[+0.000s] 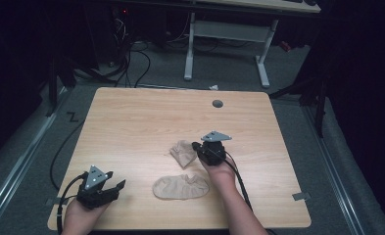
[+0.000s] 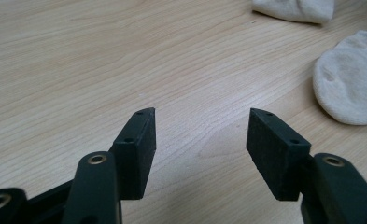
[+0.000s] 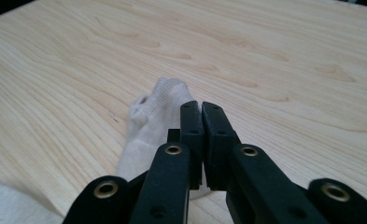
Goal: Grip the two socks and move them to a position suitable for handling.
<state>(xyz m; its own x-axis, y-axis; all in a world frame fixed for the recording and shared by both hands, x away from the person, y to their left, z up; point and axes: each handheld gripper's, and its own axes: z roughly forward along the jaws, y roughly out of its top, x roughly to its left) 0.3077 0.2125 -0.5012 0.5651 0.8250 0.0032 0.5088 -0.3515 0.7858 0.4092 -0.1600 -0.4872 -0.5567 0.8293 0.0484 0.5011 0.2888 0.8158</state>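
Two beige socks lie on the wooden table [image 1: 131,117]. One is bunched [image 1: 181,152], the other lies flat [image 1: 181,187] nearer the front edge. My right gripper [image 1: 197,146] is shut, its tips at the bunched sock's right edge. In the right gripper view the shut gripper [image 3: 201,106] rests over that sock [image 3: 148,126], and I see no fabric between the pads. My left gripper [image 1: 112,186] stands open at the front left, apart from both socks. The left gripper view has the open gripper [image 2: 200,116] over bare wood, the flat sock [image 2: 349,84] at right and the bunched sock [image 2: 295,9] beyond.
A grey cable grommet [image 1: 217,104] sits near the table's far edge. Beyond the table stand a white desk frame [image 1: 227,34] and floor cables [image 1: 131,58]. Bare wood covers the left and far parts of the table.
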